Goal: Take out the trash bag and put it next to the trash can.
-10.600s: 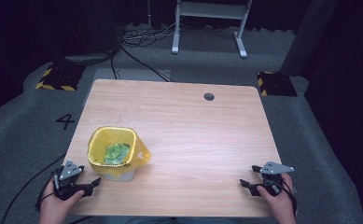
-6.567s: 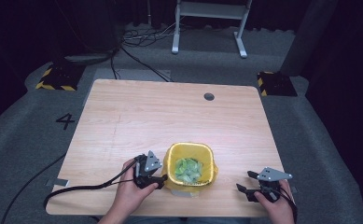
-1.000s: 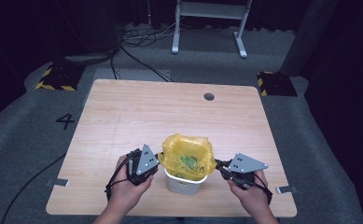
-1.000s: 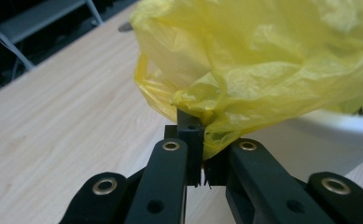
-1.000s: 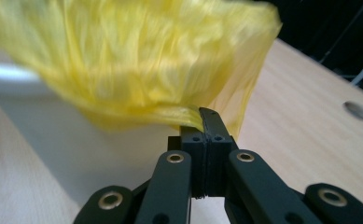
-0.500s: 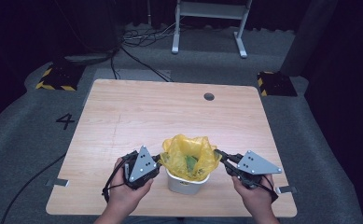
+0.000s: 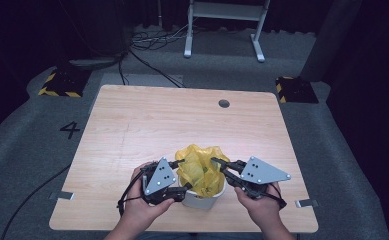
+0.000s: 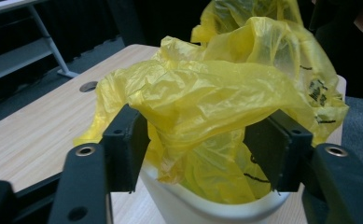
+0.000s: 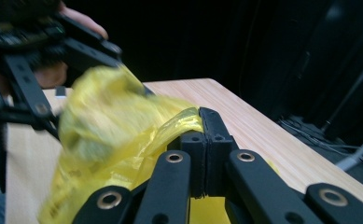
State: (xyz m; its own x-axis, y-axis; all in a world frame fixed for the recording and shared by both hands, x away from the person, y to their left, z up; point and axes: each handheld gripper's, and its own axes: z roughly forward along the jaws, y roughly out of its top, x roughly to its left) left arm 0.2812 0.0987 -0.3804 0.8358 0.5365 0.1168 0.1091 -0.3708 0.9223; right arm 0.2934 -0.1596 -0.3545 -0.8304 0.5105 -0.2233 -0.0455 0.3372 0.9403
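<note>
Yellow bag (image 7: 200, 169) x1 in 1 white bin (image 7: 202, 200); R gripper (image 7: 217, 162) pinched on it, L gripper (image 7: 181, 175) just-opening jaws loose round it

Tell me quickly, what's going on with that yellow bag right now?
Right gripper shut on yellow bag, pulling its edge. Left gripper jaws just opened, bag loose between them. Bag in white bin. Nothing in the way.

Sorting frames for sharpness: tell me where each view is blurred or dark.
High view: sharp, evenly lit table, dark surroundings. Left gripper view: yellow bag crisp, background shelf soft. Right gripper view: bag smeared by motion blur, the right hand-held gripper sharper, background nearly black.
</note>
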